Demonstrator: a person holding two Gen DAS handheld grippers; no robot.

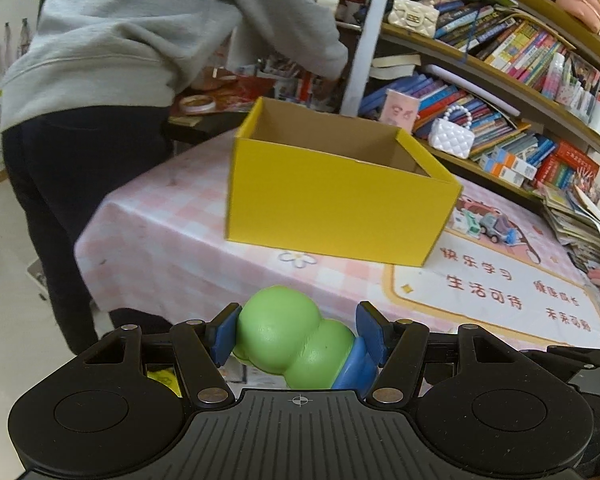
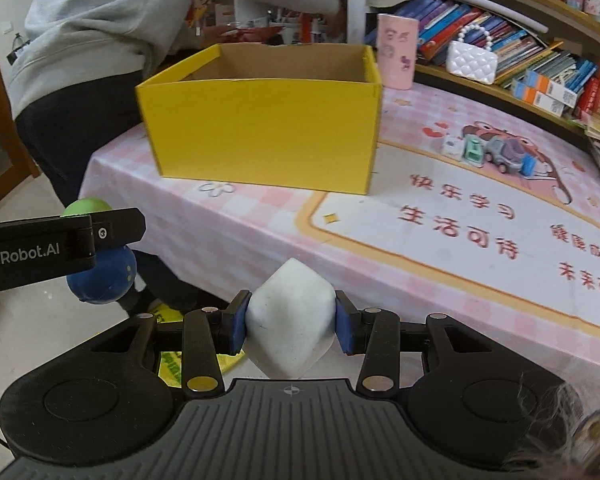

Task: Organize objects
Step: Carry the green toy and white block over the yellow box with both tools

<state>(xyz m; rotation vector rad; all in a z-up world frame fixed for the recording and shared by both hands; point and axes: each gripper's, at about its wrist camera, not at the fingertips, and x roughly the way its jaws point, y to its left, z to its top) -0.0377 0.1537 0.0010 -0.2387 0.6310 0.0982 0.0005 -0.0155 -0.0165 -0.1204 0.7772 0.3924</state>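
My left gripper is shut on a green and blue soft toy, held off the near edge of the table. It also shows at the left of the right wrist view, with the toy hanging below it. My right gripper is shut on a white foam block, also before the table edge. An open yellow cardboard box stands on the table ahead; it looks empty in the right wrist view.
A pink checkered tablecloth covers the table. Small toy vehicles lie right of the box, a pink cup behind it. A person in a grey hoodie stands at the far left corner. Bookshelves run along the right.
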